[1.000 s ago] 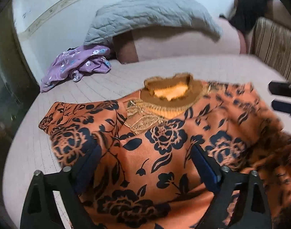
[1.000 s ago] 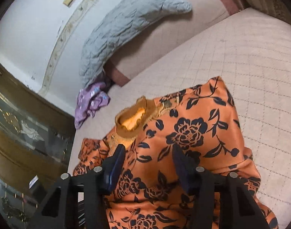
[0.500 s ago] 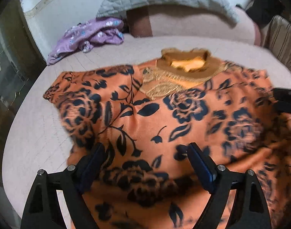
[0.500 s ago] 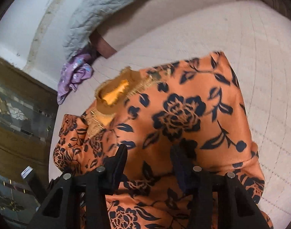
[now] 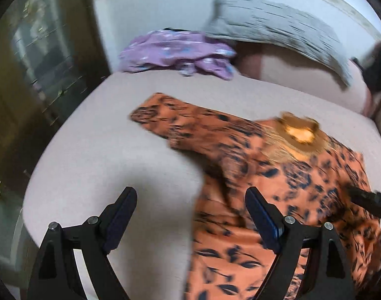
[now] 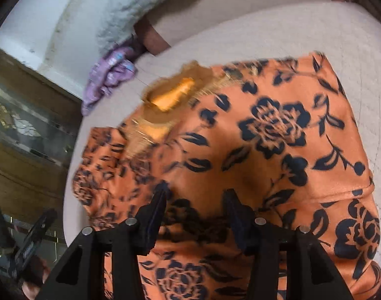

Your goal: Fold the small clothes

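Note:
An orange top with dark blue flowers (image 5: 278, 200) (image 6: 265, 137) lies spread on the pink bed, its brown-gold collar (image 5: 299, 130) (image 6: 173, 95) at the far side. My left gripper (image 5: 190, 207) is open and empty, over bare bed at the top's left edge; its right finger is over the cloth. The left sleeve (image 5: 180, 120) stretches out to the far left. My right gripper (image 6: 195, 200) is open and hovers low over the middle of the top. Its fingers show in the left wrist view (image 5: 365, 200).
A crumpled purple garment (image 5: 178, 52) (image 6: 108, 75) lies at the head of the bed (image 5: 103, 150). A grey quilted pillow (image 5: 278, 30) leans behind it. A dark glass-fronted cabinet (image 5: 40, 62) stands left of the bed.
My left gripper has swung left, off the top's middle to its left edge over bare bed. The right gripper stays open over the top, slightly closer to it.

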Tool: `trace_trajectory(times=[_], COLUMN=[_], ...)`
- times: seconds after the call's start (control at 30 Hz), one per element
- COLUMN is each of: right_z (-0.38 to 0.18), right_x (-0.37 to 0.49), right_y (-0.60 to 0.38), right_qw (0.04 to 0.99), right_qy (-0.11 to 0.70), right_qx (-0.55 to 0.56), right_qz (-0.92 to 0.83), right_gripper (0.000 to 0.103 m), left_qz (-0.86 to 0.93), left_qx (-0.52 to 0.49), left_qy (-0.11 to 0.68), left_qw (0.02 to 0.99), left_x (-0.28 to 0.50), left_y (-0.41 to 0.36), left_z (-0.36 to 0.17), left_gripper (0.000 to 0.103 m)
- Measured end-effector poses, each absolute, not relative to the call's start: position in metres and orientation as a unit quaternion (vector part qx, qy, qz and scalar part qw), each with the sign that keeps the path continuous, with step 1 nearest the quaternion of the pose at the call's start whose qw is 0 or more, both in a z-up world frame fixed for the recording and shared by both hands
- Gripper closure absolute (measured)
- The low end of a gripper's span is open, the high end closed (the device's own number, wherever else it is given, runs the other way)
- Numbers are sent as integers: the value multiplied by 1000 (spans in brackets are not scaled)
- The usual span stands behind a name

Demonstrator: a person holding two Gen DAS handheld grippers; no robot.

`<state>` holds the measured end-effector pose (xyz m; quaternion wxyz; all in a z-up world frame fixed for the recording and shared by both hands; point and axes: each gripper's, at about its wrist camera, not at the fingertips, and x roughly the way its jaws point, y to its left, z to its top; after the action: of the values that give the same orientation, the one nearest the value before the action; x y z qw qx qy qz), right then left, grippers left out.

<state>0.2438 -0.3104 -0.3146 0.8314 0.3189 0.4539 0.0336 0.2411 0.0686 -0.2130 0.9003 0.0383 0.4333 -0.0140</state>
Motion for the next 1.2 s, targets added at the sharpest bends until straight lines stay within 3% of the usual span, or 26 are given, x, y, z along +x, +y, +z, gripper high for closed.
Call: trace_trajectory(times=[0.13, 0.43, 0.9, 0.93, 1.0, 1.07, 1.13, 1.17, 1.2], right_z=[-299, -302, -318, -318, -319, -320, -322, -323, -324], right_x=[241, 252, 263, 263, 262, 261, 262, 262, 261], right_y=[-308, -327, -339, -340, -342, -346, -350, -351, -352], right_qw=[843, 831, 824, 825, 825, 825, 823, 823, 823], right_qy=[417, 403, 413, 412, 411, 410, 410, 410, 410], right_qx=[334, 379, 384, 383, 384, 387, 389, 390, 390], right_qz=[57, 59, 54, 53, 50, 47, 45, 44, 42], right_gripper=[41, 40, 40, 40, 40, 40, 40, 40, 40], left_qz=[15, 35, 59, 62, 63, 76, 72, 69, 74], left_qx=[23, -70, -277, -287, -308, -300, -288, -284, -279], left_qy=[442, 500, 536, 535, 532, 518, 505, 507, 507], left_qw=[896, 863, 795, 792, 786, 797, 810, 811, 812], left_x=[267, 337, 419, 422, 431, 436, 443, 447, 448], left_y=[102, 162, 184, 184, 182, 180, 175, 172, 170], left_z=[-206, -222, -305, -311, -323, -324, -324, -326, -328], left_gripper=[14, 14, 15, 17, 43, 47, 64, 79, 84])
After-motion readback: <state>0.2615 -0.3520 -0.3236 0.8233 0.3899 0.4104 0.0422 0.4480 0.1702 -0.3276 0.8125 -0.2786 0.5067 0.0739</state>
